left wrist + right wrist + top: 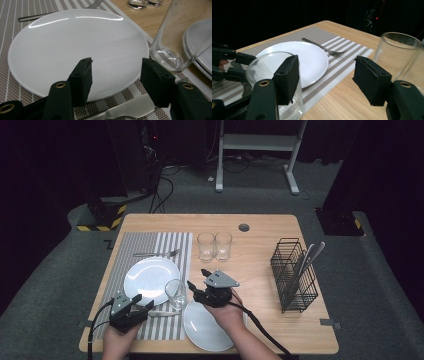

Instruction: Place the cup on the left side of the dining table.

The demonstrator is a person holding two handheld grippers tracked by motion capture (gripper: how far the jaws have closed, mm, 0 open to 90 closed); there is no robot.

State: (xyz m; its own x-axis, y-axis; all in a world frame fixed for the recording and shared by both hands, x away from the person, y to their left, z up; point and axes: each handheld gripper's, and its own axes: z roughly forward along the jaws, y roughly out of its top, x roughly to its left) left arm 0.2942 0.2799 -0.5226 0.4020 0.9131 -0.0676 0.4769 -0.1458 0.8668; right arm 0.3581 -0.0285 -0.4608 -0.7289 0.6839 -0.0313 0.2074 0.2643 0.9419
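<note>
Glass is the item in hand: an empty tumbler (175, 294) stands at the lower centre of the high view, on the right edge of the striped placemat (150, 251), between the two white plates. My right gripper (200, 279) hangs just beside it, jaws wide apart and holding nothing; my left gripper (142, 302), lower left, is likewise spread and empty above a knife (125, 110). I judge this the approach step; next I must bracket the tumbler squarely and close.
</note>
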